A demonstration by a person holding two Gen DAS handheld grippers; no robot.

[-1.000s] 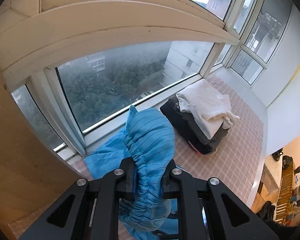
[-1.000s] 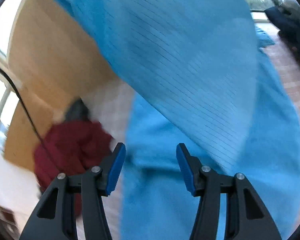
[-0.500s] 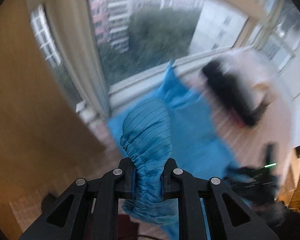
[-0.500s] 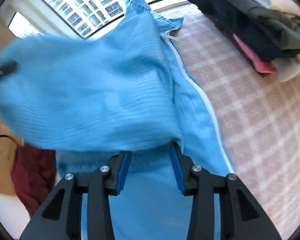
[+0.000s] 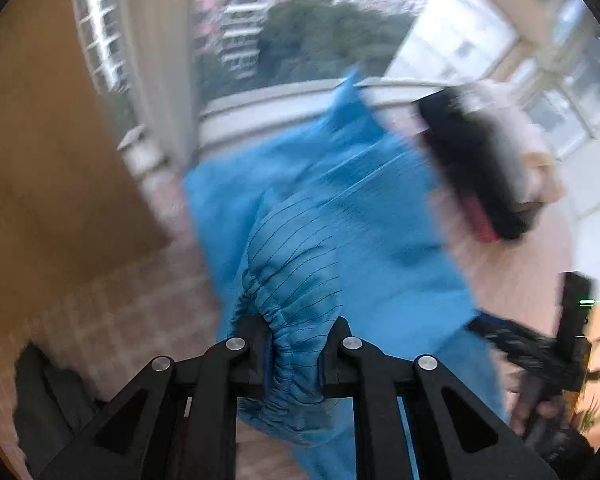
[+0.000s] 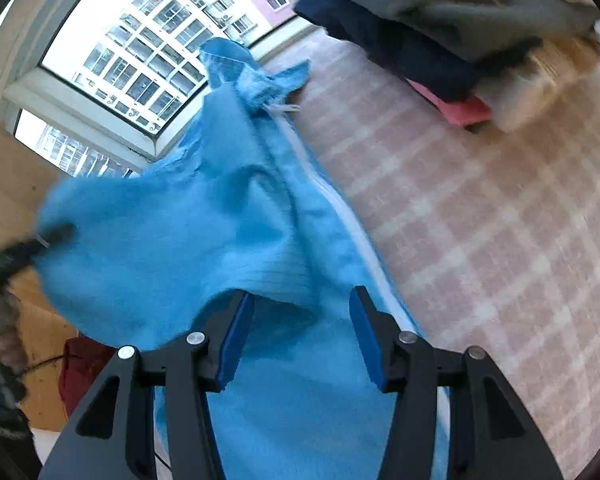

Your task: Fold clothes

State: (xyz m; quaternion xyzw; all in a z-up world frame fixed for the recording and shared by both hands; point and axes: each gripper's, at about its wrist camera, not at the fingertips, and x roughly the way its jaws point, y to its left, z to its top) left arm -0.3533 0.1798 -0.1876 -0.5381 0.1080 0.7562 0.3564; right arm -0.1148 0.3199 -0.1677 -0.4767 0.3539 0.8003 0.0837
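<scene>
My left gripper (image 5: 294, 350) is angled steeply down, and its jaws are clamped tight on the gathered elastic cuff (image 5: 288, 308) of the blue garment (image 5: 340, 208); the bunched fabric fills the narrow gap between them and spills out below. From the cuff the striped sleeve runs forward onto the rest of the garment, which lies spread on the checked pink surface (image 6: 500, 240) in front of the window (image 5: 300, 32). The left view is blurred.

My right gripper (image 6: 300, 344) also points down at a slant, over the lower part of the same garment. Its jaws stand about half apart and have just been opening a little; the blue pads (image 6: 236, 344) press on nothing. A fold of blue cloth hangs just ahead of the fingertips and more cloth lies beneath, but none is pinched. In the right view the garment's white zip edge (image 6: 340, 208) runs along its right side, and its collar end (image 6: 240, 68) reaches up against the window sill.

At the right edge of the left view I can see the other gripper and the hand (image 5: 540, 412) holding it, blurred. A stack of folded clothes (image 6: 440, 28) sits on the surface beyond the garment, well apart from both grippers. A dark red cloth (image 6: 84, 368) lies at the lower left of the right view.
</scene>
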